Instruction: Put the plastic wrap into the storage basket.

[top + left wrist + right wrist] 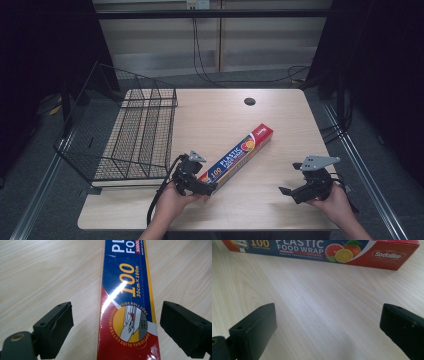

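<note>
Wood-grain table [280, 130], pale, with 1 dark round hole [249, 101] toward its far edge; grey floor and cables beyond.

Item 1: plastic wrap box [240, 154], long, blue and red, marked "PLASTIC FOOD WRAP", "Sodolike" and "100". I use it as my landmark. It lies flat and diagonal at mid-table, red end pointing away from me.

Item 2: black wire basket [125, 130], left of the box, hanging over the table's left edge.

Item 3: my left gripper [116, 327], at the box's near end. Jaws spread wide, 1 on either side of the box, neither touching it.

Item 4: my right gripper [328, 332], right of the box and well apart from it, jaws spread wide over bare tabletop, nothing between them.
</note>
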Available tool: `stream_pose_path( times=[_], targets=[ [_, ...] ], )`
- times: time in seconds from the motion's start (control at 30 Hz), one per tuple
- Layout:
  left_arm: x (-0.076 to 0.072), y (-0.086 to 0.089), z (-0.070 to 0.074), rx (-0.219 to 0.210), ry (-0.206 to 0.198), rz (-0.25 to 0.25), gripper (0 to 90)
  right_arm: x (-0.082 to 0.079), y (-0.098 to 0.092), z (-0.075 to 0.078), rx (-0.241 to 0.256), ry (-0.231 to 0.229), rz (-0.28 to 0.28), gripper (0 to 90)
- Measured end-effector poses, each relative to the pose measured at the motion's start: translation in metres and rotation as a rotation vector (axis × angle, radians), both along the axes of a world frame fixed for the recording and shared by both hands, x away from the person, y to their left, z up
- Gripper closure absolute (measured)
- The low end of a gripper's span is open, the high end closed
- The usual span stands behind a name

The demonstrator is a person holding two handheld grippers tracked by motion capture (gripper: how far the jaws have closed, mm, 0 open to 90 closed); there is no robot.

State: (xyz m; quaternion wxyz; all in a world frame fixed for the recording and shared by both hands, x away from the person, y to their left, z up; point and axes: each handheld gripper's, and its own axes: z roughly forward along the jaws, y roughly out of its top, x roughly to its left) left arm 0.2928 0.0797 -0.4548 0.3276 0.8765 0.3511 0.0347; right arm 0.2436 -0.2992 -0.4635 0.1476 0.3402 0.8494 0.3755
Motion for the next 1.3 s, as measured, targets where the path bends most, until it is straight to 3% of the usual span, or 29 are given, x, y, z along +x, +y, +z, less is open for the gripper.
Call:
stream_pose_path(
  times=[0.37,0.8,0.97,1.17,1.3],
  targets=[
    [0.004,-0.001,0.006,-0.032,-0.009,0.008,8.5,0.0,-0.004,0.001,0.013,-0.007,-0.009,2.9],
    [0.011,-0.005,0.015,-0.037,-0.011,0.01,5.9,-0.006,-0.011,0.002,0.027,-0.003,-0.031,3.4],
    [0.012,-0.014,0.018,-0.023,0.002,-0.028,6.2,-0.008,-0.015,0.003,0.05,0.004,-0.045,3.4],
    [0.018,-0.031,0.023,-0.008,0.013,-0.074,6.5,-0.013,-0.015,0.003,0.035,0.001,-0.043,3.5],
    [0.021,-0.04,0.025,0.003,0.019,-0.078,6.7,-0.014,-0.016,0.003,0.039,0.0,-0.043,3.5]
  ],
)
